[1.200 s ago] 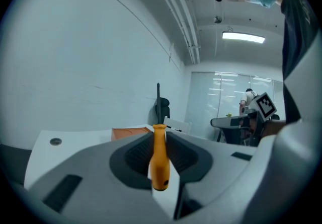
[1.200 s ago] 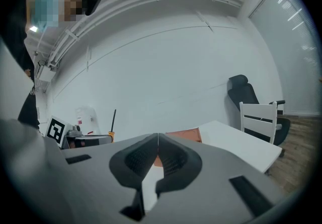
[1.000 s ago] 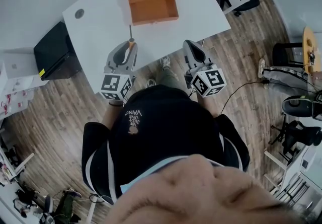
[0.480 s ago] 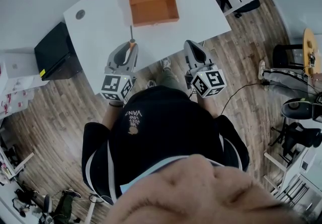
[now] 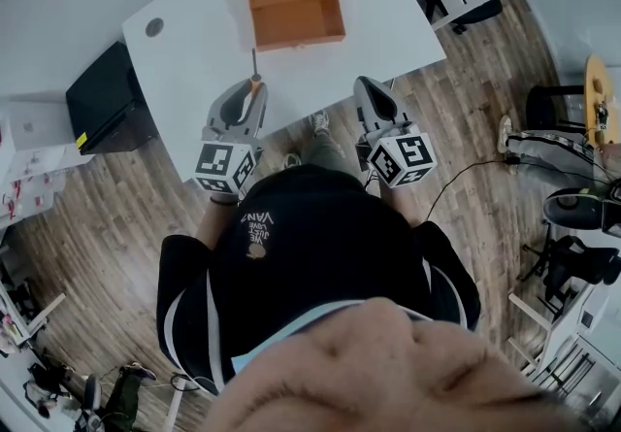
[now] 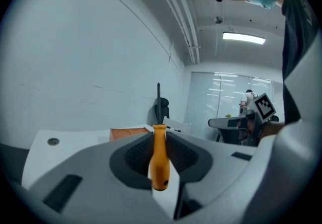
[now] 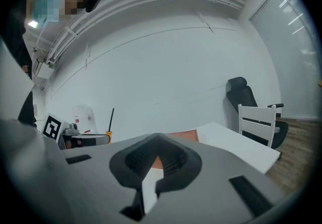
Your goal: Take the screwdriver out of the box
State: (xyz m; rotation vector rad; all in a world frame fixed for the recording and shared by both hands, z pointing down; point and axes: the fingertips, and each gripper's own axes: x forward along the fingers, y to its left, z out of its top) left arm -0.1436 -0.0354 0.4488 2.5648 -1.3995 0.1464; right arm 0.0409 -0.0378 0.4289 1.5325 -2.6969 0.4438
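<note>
Already out: left gripper clamps screwdriver by orange handle; looks light, stiff, slick plastic, so grip mid-handle. Right gripper closed, empty.

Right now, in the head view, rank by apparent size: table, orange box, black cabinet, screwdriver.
1. white table
2-3. orange box and black cabinet: they look about alike; the cabinet stands on the floor, farther from the camera, so I won't rank them
4. screwdriver
</note>
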